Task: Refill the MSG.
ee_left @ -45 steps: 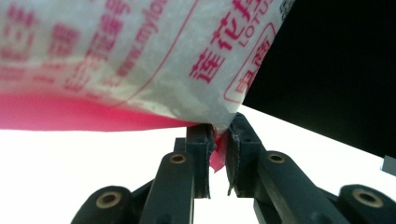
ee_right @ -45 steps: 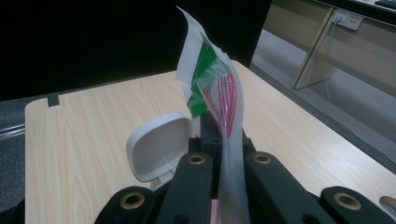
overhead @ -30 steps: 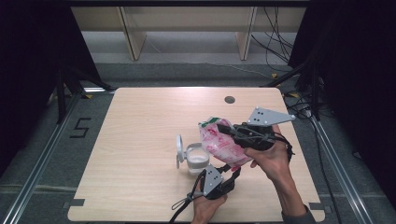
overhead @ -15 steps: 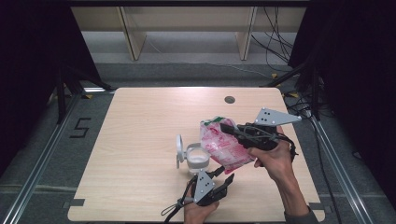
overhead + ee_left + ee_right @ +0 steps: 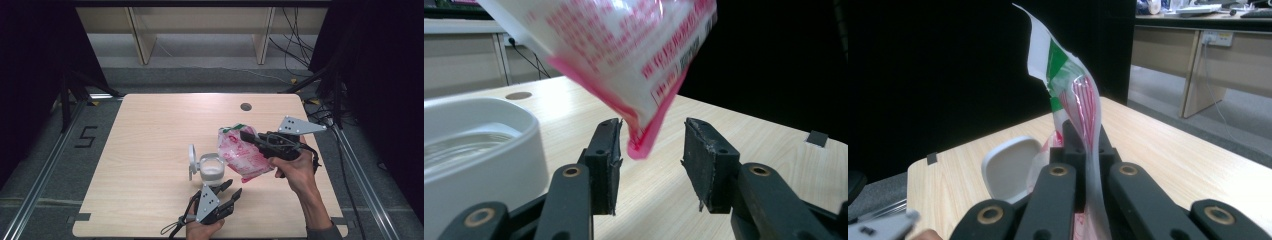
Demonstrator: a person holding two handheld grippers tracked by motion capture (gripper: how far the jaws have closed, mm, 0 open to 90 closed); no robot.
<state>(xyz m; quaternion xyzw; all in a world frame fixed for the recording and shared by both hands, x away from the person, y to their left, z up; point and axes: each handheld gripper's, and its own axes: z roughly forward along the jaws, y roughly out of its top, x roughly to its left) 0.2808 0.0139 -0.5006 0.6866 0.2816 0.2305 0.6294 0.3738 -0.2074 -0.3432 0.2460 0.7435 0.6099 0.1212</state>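
The right gripper (image 5: pixel 249 136) is clamping the upper part of a pink-and-white plastic bag (image 5: pixel 240 155), holding it tilted above the right half of the wooden table (image 5: pixel 150 150); in the right gripper view its jaws are pressing together on the thin film of the bag (image 5: pixel 1083 115), whose green-striped edge is standing up above them. The left gripper (image 5: pixel 231 191) is sitting near the table's front edge, its jaws having just been opening and now standing apart; in the left gripper view the bag's pink bottom corner (image 5: pixel 641 145) is hanging between the pads (image 5: pixel 606 150) without either pad pressing on it. Just left of the bag, a white container (image 5: pixel 211 170) with its hinged lid (image 5: pixel 192 160) standing open is resting on the tabletop, near the left gripper's tips; the left gripper view is showing something pale inside the container (image 5: pixel 474 150), though what it is cannot be told. The whole left half and the far part of the table are lying bare, giving open room, with a small round hole (image 5: pixel 245 106) near the far edge. The right hand (image 5: pixel 295 172) is working close to the table's right edge. Around the table, grey floor (image 5: pixel 200 75) is running to dark curtains at both sides, and pale furniture legs (image 5: pixel 142 45) are standing beyond the far edge, with cables (image 5: pixel 295 45) trailing at the right.
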